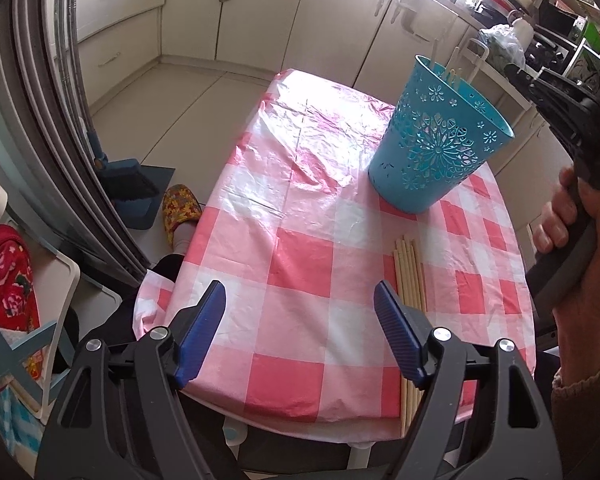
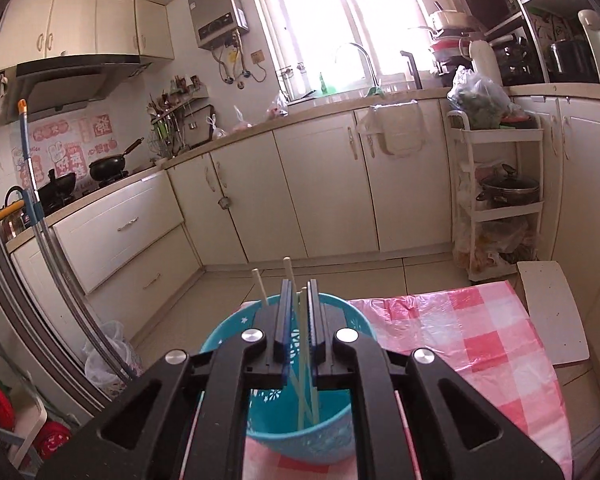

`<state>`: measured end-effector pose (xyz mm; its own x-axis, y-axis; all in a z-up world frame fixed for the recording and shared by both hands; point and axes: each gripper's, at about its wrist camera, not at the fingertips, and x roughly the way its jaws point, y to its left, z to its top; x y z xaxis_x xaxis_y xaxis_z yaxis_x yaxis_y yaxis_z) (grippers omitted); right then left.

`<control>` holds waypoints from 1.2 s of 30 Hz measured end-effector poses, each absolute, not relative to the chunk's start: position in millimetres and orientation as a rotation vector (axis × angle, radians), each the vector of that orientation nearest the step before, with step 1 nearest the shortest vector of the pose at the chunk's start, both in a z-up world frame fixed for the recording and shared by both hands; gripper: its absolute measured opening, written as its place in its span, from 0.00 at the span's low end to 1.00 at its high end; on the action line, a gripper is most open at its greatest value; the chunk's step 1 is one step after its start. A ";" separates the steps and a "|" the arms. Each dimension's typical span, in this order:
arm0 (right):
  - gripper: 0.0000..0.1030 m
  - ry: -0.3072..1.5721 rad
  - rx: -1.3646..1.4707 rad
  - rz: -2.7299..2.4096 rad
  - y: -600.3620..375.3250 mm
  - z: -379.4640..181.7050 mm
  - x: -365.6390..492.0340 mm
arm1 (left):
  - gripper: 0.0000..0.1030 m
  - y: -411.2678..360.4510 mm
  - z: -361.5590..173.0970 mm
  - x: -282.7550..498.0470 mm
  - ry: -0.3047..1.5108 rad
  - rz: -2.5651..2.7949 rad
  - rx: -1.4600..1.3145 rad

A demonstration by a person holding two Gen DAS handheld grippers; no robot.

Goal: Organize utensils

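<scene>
Left gripper (image 1: 300,300): jaws stand wide apart with nothing between them, held above the near end of a table covered by a pink-and-white checked tablecloth (image 1: 300,248). A bundle of pale wooden chopsticks (image 1: 410,272) lies flat on the cloth just beside the right-hand finger and partly passes under it; no pad touches them. Beyond the fingertips and to their right, a turquoise perforated bucket (image 1: 432,148) stands upright on the cloth, with several chopstick ends rising above its rim. At the right edge of this view, the right hand (image 1: 584,248) grasps a grey handle.

Right gripper (image 2: 299,316): jaws are nearly closed, a narrow slit remaining. It is held directly over the bucket's (image 2: 300,436) open mouth. A pale chopstick (image 2: 301,360) is visible in the slit, slanting down into the bucket; whether the pads press on it cannot be told. Two further sticks project past the fingertips, to their left.
</scene>
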<state>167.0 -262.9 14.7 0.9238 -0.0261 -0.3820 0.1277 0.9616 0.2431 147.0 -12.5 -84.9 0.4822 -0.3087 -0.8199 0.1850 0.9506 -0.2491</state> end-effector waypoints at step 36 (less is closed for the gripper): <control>0.40 0.703 0.318 -0.042 -227.9 -72.3 32.3 | 0.78 -7.0 -77.8 116.5 1.029 -0.327 -0.155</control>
